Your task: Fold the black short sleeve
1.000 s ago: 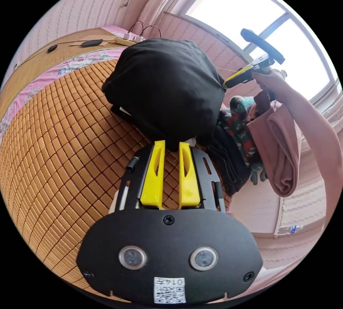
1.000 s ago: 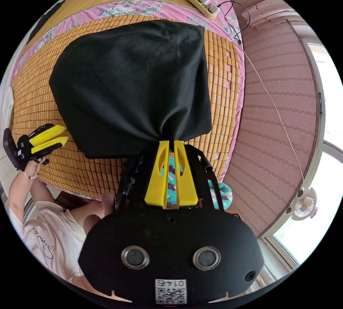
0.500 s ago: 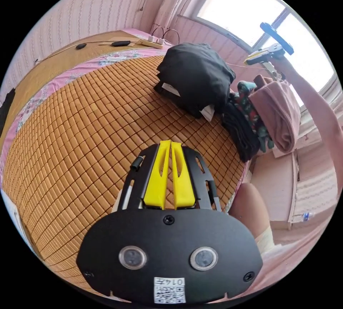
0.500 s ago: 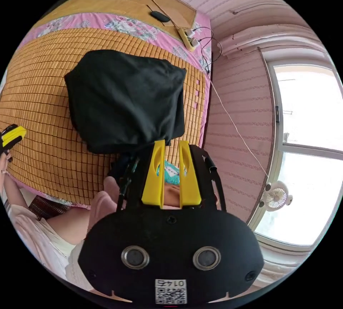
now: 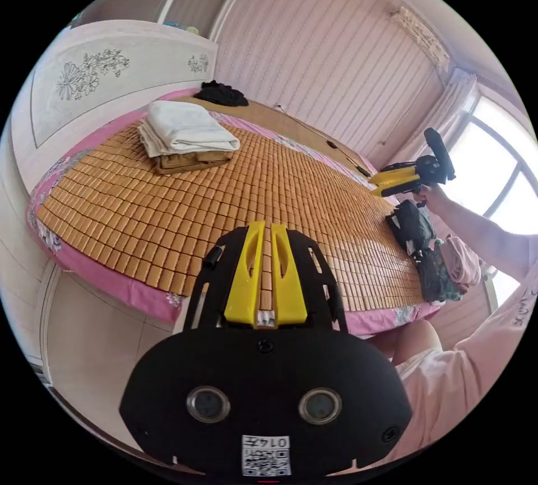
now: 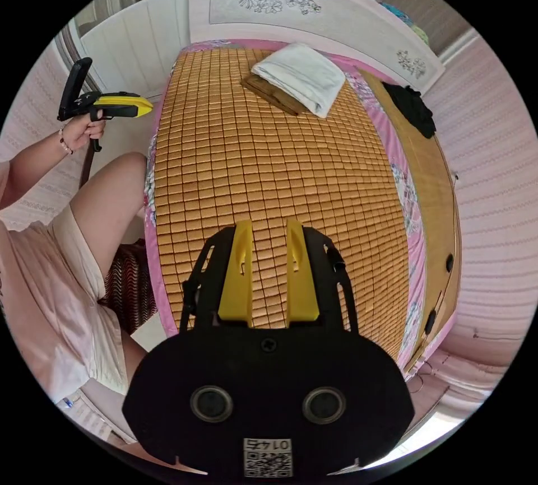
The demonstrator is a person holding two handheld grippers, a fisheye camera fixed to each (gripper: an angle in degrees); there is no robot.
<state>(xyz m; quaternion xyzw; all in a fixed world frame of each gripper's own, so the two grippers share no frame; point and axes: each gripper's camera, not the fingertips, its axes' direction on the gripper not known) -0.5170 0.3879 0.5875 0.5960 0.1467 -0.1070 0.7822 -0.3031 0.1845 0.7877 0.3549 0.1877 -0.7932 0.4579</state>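
**Both grippers free above the mat, black shirt parked at the bed's edge**

A pink-walled bedroom, with a bamboo mat (image 5: 241, 182) covering the bed and a headboard (image 6: 314, 9) at 12 o'clock in the right gripper view. A folded white cloth (image 5: 188, 126) sits on a tan one near the headboard, and a small dark heap (image 6: 413, 107) lies on the far strip at 2 o'clock.

In the left gripper view the left gripper (image 5: 264, 233) has its jaws pressed nearly together, holding nothing. The right gripper (image 6: 267, 230) has its jaws spread with mat showing between them, also empty.

The black short sleeve (image 5: 412, 224) appears to be the dark bundle at 3 o'clock in the left gripper view, at the mat's edge beside a pile of clothes (image 5: 448, 269) (which black piece it is I judge, not see). It is compact, its long axis seemingly running along the mat's edge; which way the collar points cannot be told.

If the fold is done, the sensible step is to leave it squared. Otherwise, approach low from the mat side, pinch two corners, and lift evenly so layers do not slide.
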